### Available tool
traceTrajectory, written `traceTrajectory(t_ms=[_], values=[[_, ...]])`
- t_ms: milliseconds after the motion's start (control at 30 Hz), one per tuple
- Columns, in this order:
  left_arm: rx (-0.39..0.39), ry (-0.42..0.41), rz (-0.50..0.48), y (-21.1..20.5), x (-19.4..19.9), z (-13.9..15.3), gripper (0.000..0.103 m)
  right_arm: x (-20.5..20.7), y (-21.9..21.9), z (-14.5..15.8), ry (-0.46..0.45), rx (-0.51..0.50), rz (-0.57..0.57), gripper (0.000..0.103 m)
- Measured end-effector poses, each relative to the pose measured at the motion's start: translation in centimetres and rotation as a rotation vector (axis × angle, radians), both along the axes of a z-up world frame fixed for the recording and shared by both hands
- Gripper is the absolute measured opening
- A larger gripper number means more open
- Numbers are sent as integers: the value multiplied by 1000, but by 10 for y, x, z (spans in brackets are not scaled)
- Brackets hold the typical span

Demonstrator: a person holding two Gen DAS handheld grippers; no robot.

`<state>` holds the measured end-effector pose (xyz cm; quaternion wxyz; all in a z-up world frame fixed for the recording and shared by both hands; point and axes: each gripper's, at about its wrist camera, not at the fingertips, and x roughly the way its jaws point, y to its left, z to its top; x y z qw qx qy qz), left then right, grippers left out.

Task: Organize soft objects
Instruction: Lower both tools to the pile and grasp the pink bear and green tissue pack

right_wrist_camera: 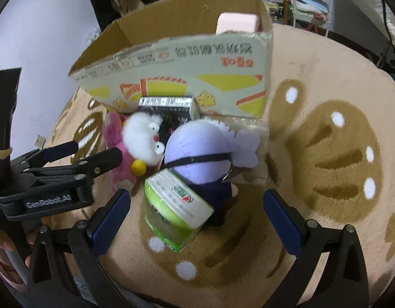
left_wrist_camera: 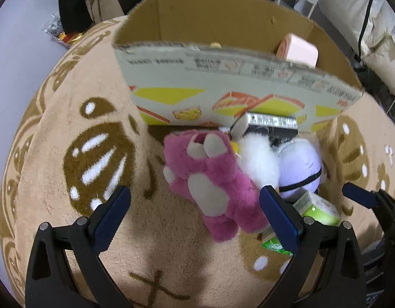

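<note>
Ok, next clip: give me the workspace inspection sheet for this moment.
Surface: beige plush rug with brown paw patterns.
Job's things: pink plush bear, white fluffy toy, lavender plush doll piled before the cardboard box; pink block inside the box.
Clutter: green tissue pack, black packet.
Grippers: left tongs open, empty; right tongs open around the tissue pack, not touching.
Cables: black cable at far right.
Surroundings: shelves, bags, white chair.

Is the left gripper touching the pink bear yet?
Cannot tell. In the left wrist view the open left gripper frames the pink bear, but depth is unclear; in the right wrist view a fingertip overlaps the bear without plainly showing contact.
</note>
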<state>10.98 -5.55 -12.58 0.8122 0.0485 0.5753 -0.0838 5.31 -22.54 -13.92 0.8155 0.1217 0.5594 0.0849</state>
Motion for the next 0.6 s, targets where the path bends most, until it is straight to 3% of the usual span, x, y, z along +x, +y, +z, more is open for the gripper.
traceTrajectory(t_ms=[100, 400, 500, 600], values=[[12, 16, -10, -4, 0, -6, 100, 0, 4, -5, 26, -4, 22, 101], [-16, 65, -19, -12, 4, -23, 100, 1, 14, -13, 67, 11, 62, 57], [-34, 64, -17, -13, 4, -27, 97, 0, 17, -11, 60, 9, 76, 53], [-92, 94, -15, -13, 6, -33, 86, 0, 18, -10, 56, 7, 81, 51]])
